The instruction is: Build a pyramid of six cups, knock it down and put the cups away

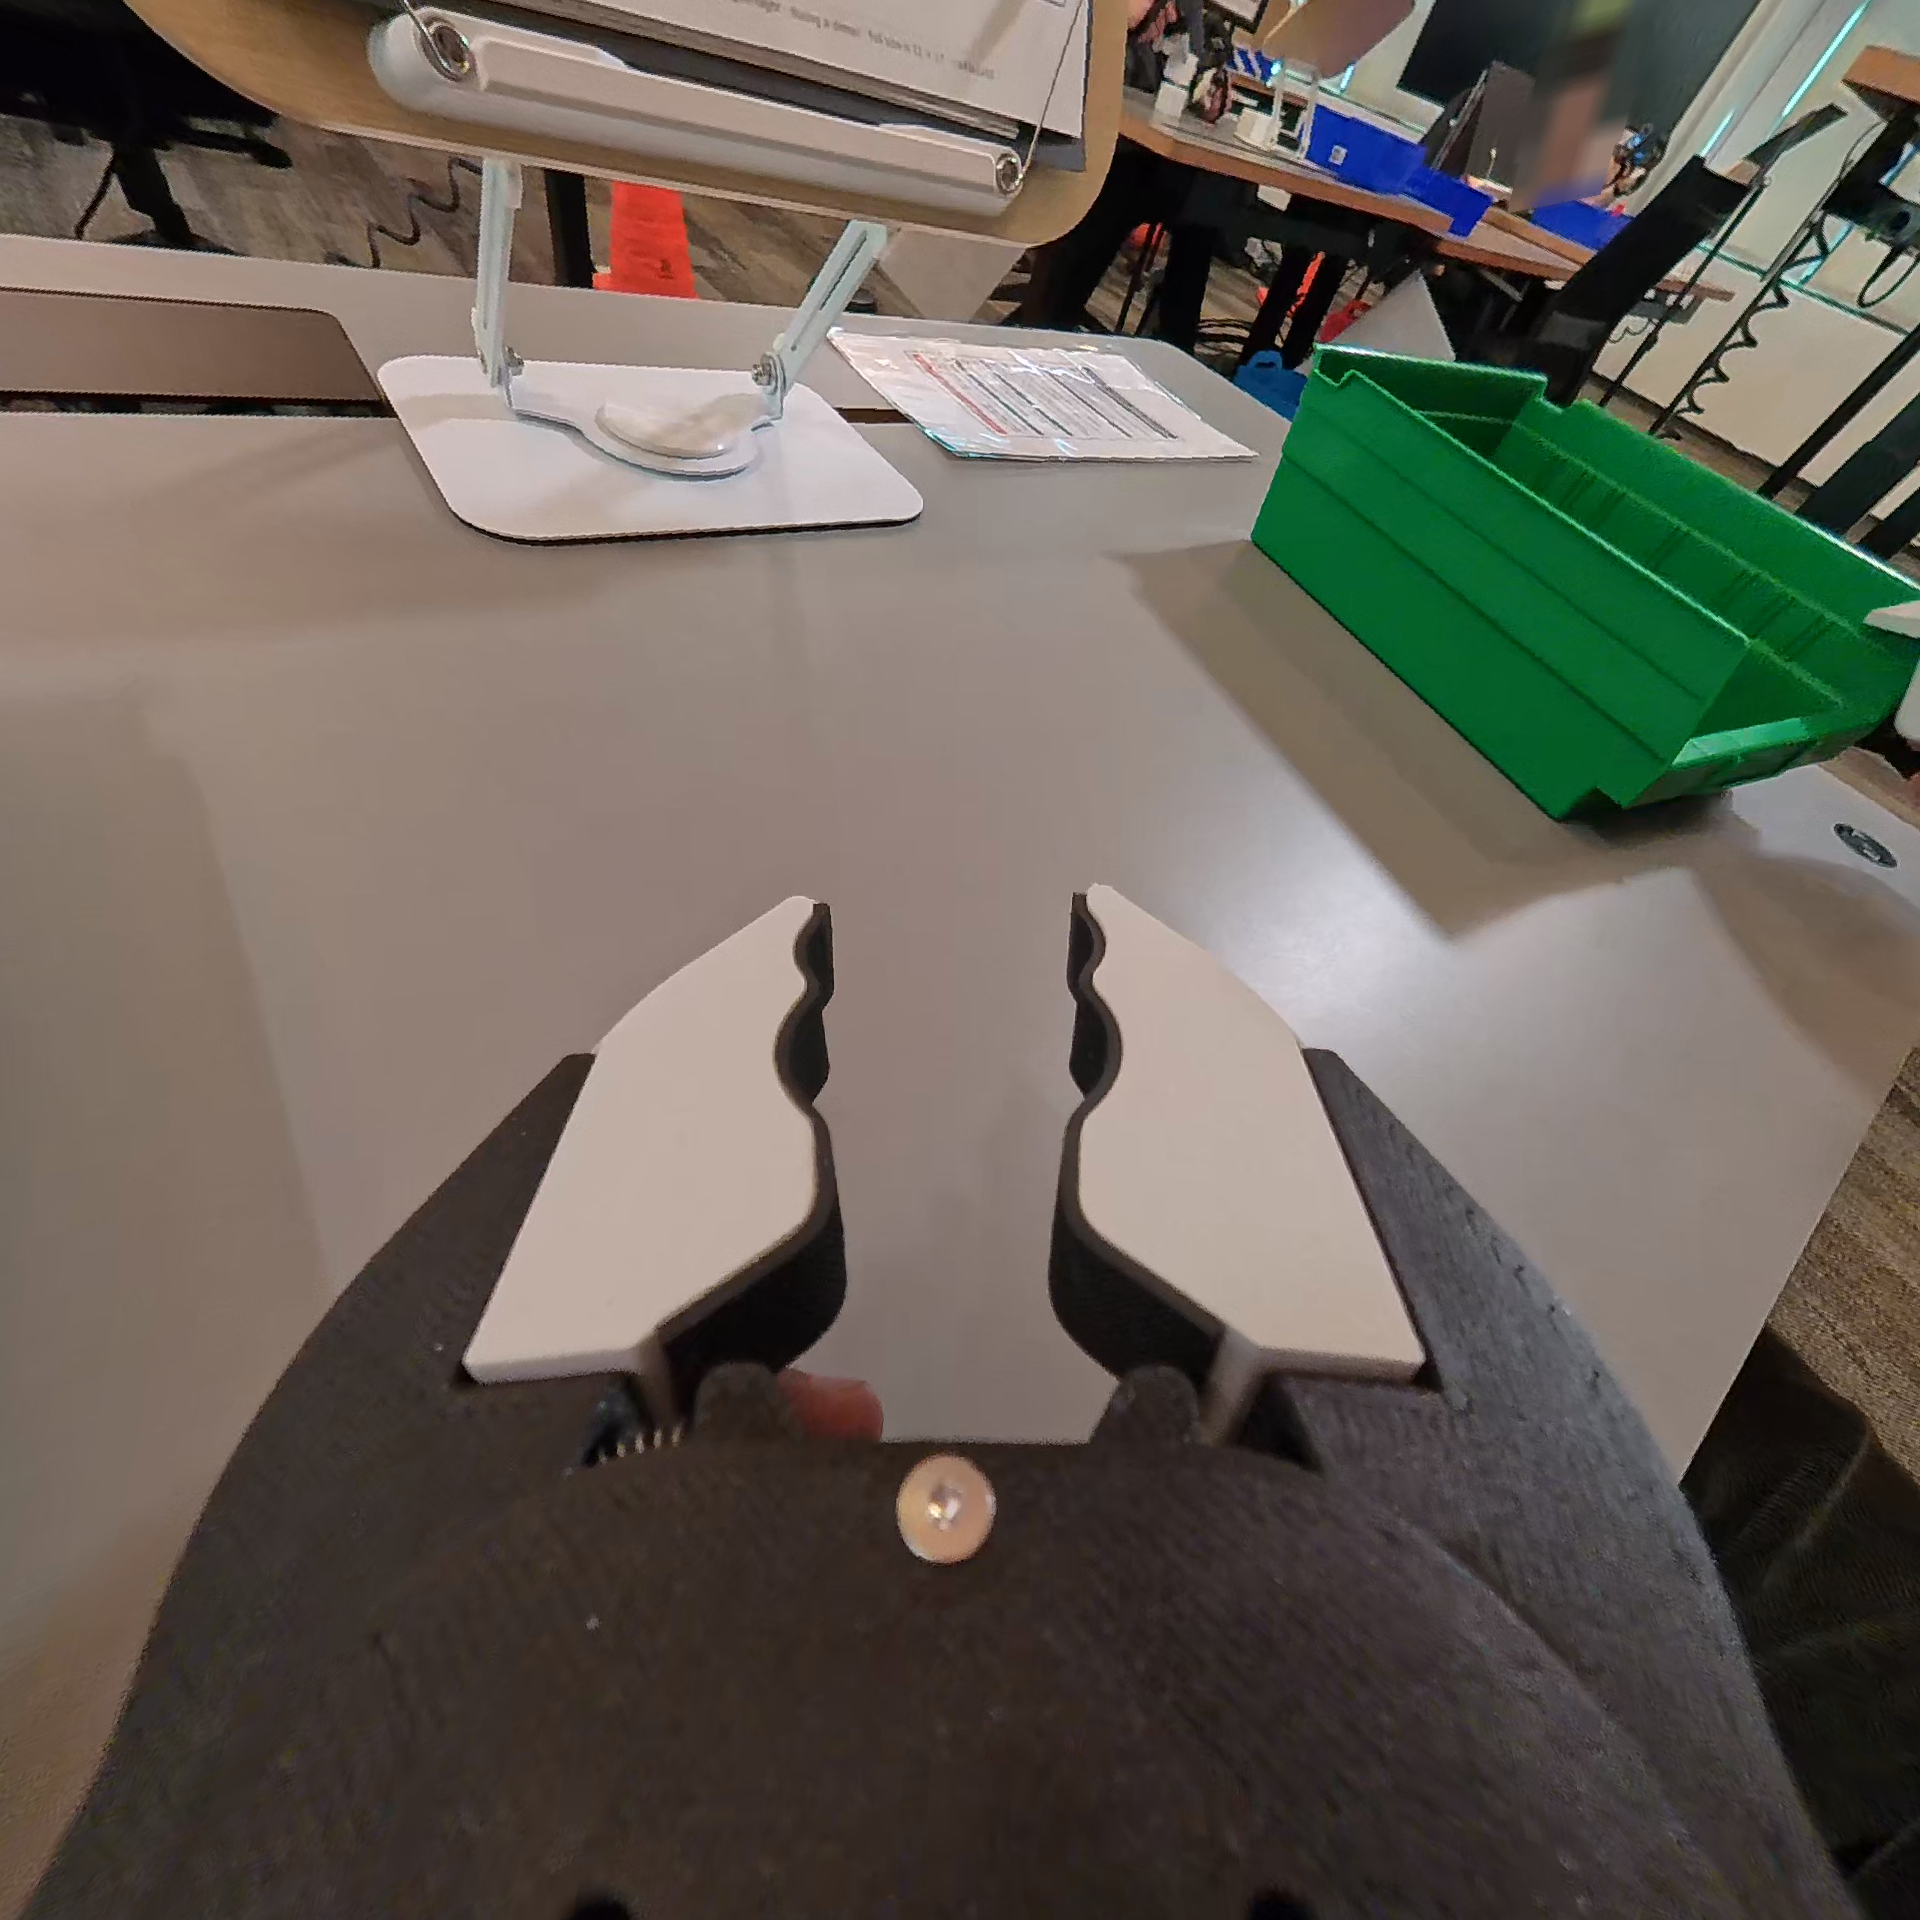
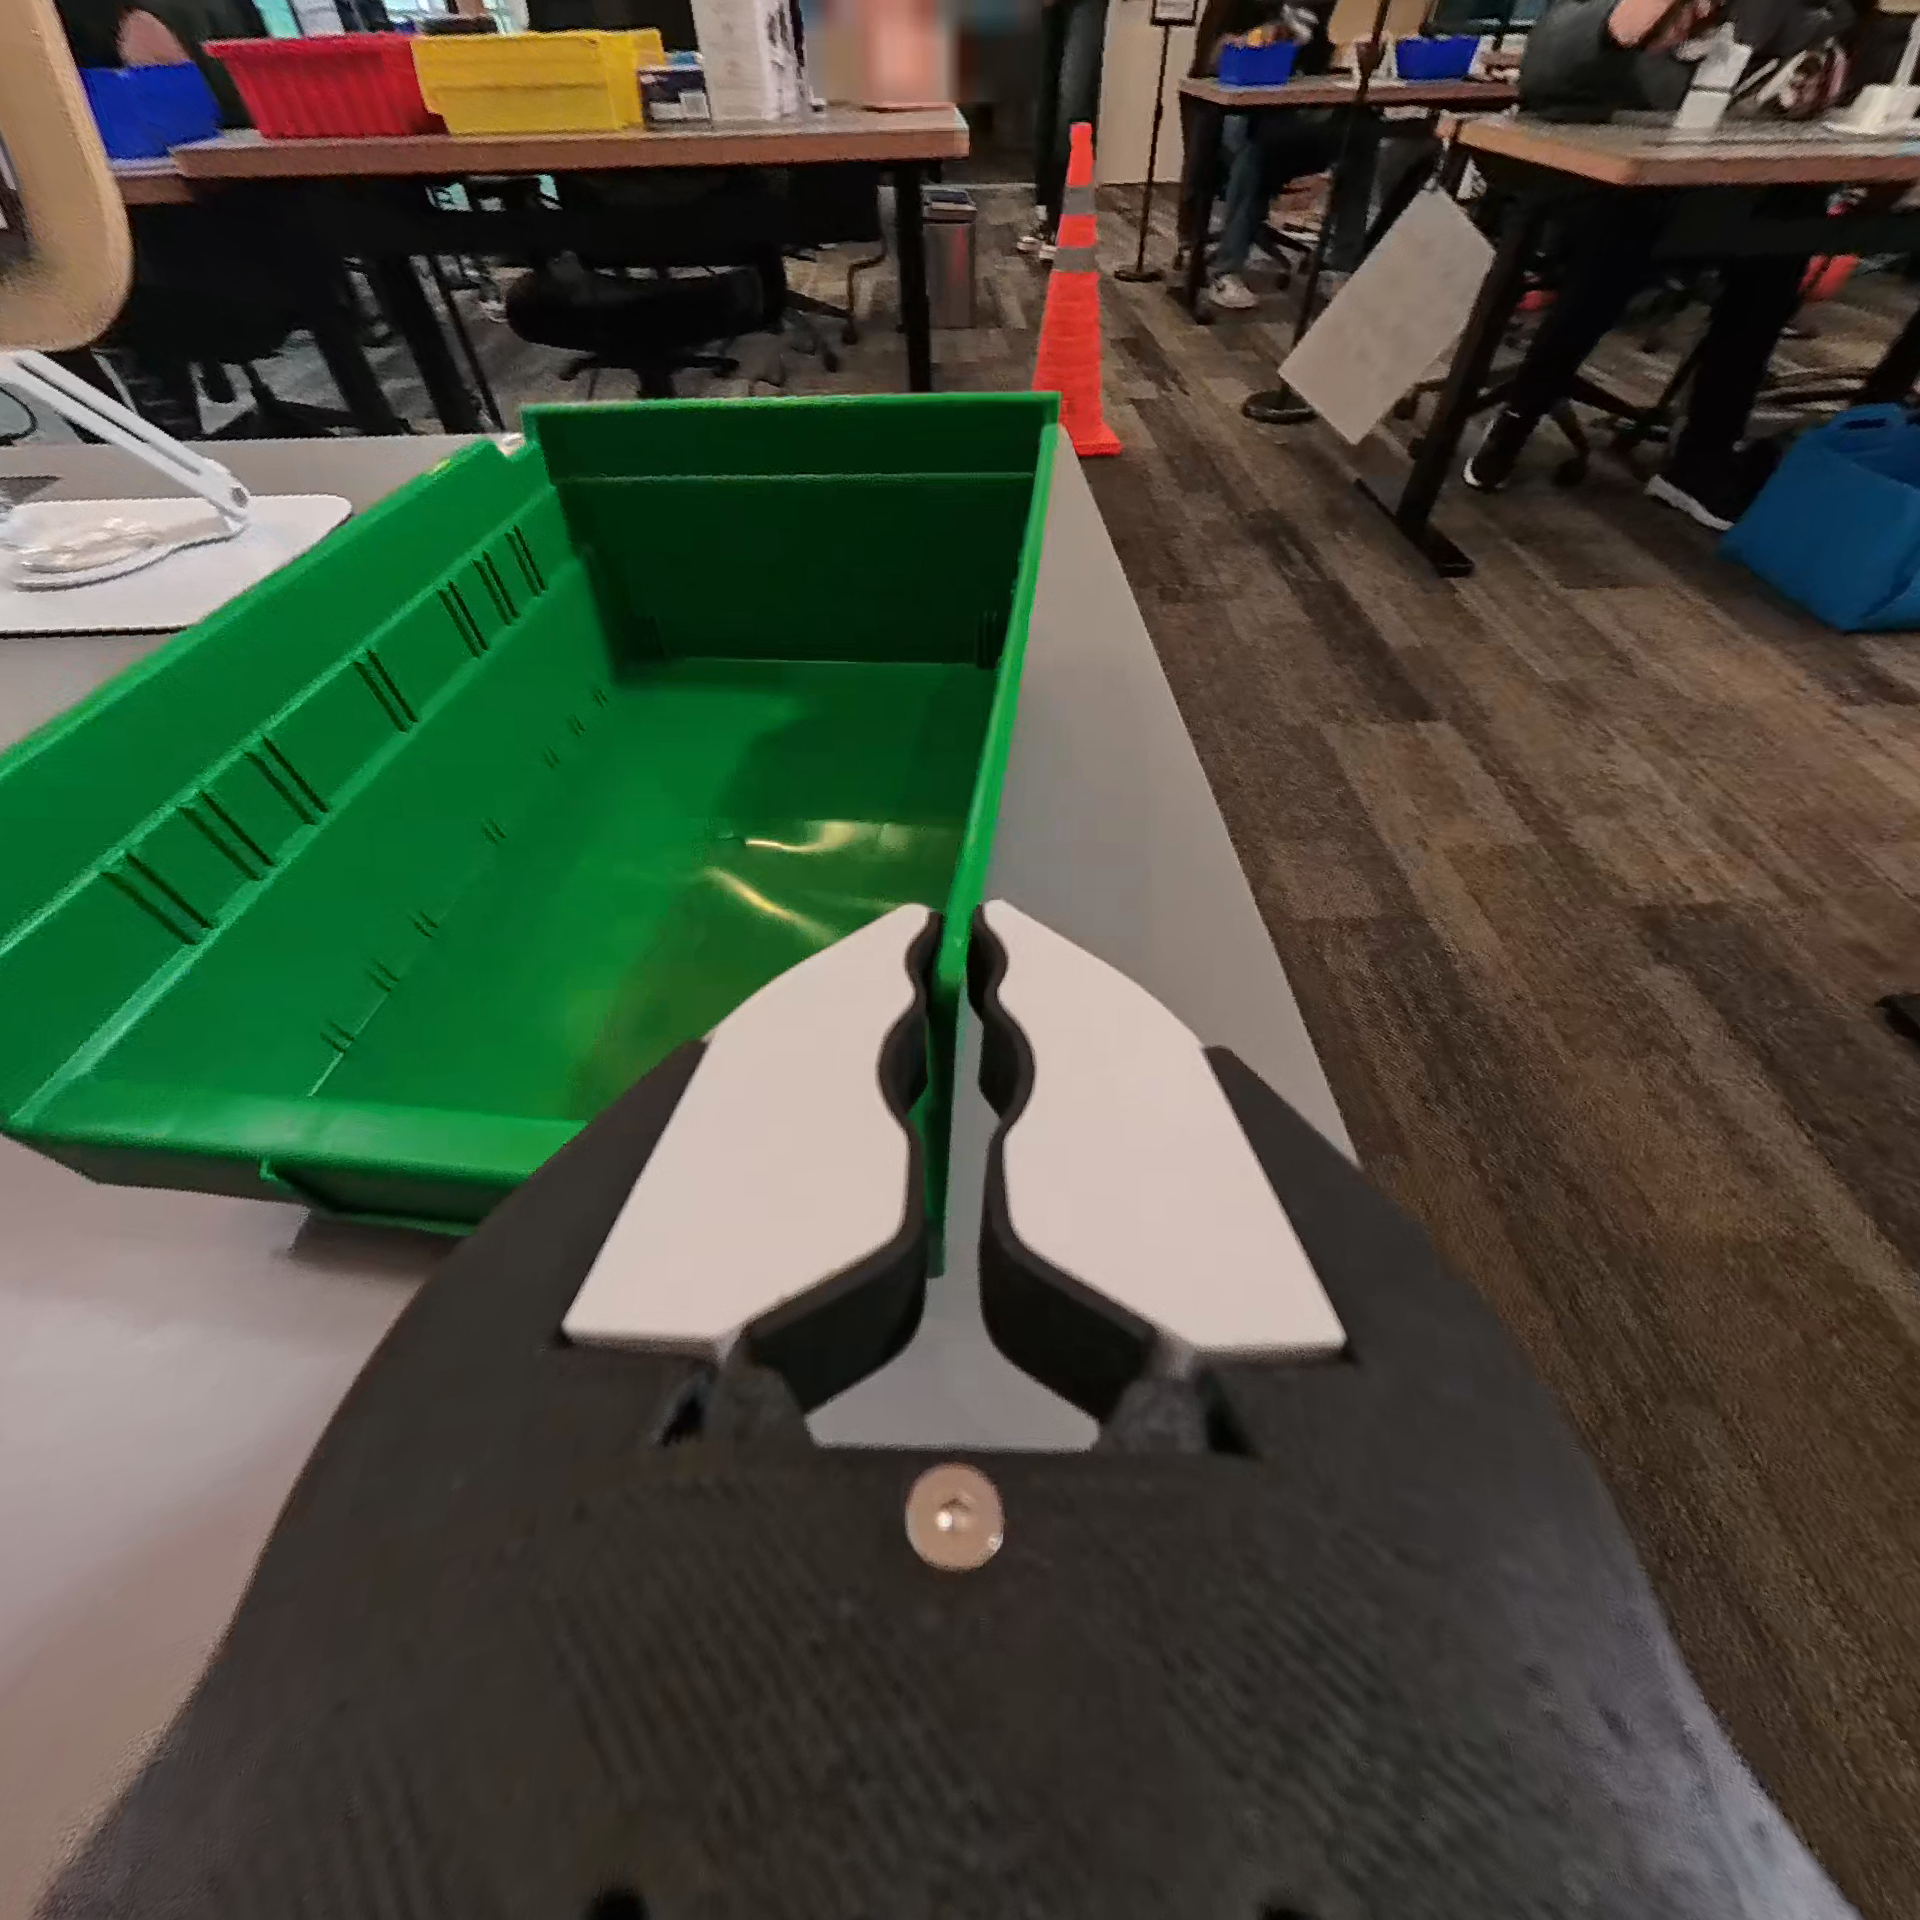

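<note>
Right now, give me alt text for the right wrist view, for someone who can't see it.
The right gripper is shut on the right side wall of an empty green bin that sits at the edge of a grey table. An orange cone stands on the floor beyond, with tables and coloured bins farther back.

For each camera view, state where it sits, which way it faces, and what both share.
Left wrist view: on the left hand-held gripper, open above the grey table, facing a white stand; a fingertip shows behind it.
Right wrist view: on the right hand-held gripper, shut on the green bin wall, facing an orange cone.
Shared: bin, stand, table.
</note>
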